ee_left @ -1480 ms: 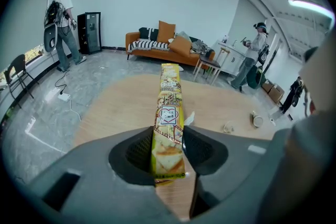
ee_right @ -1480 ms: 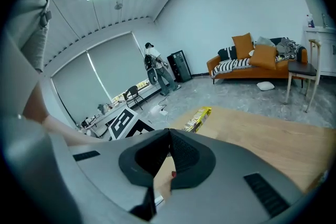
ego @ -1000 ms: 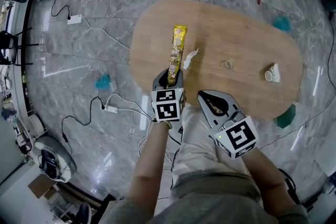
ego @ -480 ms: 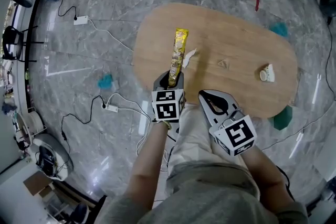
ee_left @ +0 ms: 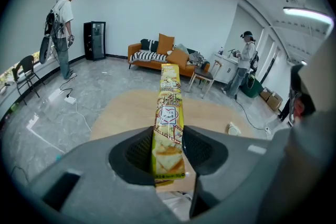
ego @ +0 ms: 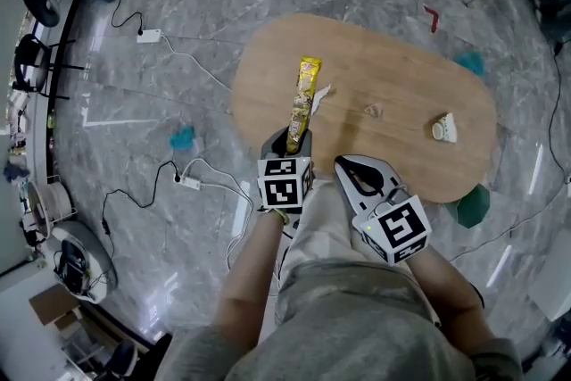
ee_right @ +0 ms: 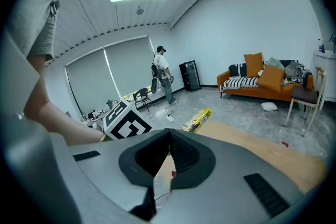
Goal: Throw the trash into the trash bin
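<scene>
Both grippers had lifted away from the oval wooden table (ego: pixel 401 76). The left gripper (ego: pixel 293 138) was clamped, half-open, on the long yellow snack packet (ego: pixel 303 98). The right gripper (ego: pixel 361 177) was pinched on a thin clear wrapper scrap (ee_right: pixel 164 178). Pickup looked finished. I saw no bin.

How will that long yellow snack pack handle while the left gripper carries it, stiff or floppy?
Likely fairly stiff: the pack juts straight out, gripped at one end only. Probably light, since it shows no droop. Its glossy film may slip between the fingers.
</scene>
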Demonstrator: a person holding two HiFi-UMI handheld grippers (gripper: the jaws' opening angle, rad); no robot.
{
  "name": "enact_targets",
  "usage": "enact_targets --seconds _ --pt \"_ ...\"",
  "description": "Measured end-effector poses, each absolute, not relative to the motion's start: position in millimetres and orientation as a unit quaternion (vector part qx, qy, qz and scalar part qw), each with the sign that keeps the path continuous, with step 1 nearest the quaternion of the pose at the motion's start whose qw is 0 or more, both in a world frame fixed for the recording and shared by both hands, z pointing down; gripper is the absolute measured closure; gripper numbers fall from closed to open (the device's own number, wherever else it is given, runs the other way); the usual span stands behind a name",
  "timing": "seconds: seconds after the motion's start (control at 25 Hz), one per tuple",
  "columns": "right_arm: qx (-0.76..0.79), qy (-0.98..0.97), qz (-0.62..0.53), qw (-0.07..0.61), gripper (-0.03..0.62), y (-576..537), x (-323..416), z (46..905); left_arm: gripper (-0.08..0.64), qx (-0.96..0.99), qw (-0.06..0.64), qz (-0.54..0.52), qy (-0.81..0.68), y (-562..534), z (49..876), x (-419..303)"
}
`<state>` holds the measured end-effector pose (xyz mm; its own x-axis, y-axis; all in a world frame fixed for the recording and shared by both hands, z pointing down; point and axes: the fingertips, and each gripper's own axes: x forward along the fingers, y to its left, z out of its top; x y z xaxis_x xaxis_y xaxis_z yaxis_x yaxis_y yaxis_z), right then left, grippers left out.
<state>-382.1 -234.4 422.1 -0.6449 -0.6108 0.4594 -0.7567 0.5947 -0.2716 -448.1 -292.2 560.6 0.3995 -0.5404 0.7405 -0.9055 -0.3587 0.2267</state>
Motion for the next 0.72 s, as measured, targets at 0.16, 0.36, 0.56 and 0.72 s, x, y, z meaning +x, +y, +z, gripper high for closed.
enact_targets --seconds 0.16,0.36,0.56,0.72 --pt "0.384 -0.883 0.220 0.160 0.583 -223.5 -378.7 411.9 0.400 0.769 0.322 0.279 -0.477 -282.1 547.3 -448.9" --pt "0.390 -0.881 0.214 0.162 0.583 -213.3 -371.3 398.7 0.400 0.769 0.323 0.270 -0.481 -269.7 530.0 -448.5" --pt "0.389 -0.884 0.204 0.160 0.583 -204.7 -366.8 385.7 0.400 0.772 0.319 0.264 -0.482 -257.7 514.3 -444.4" --pt "0.390 -0.886 0.195 0.155 0.583 -197.8 -363.4 374.2 0.400 0.777 0.313 0.257 -0.481 -249.1 500.1 -440.3"
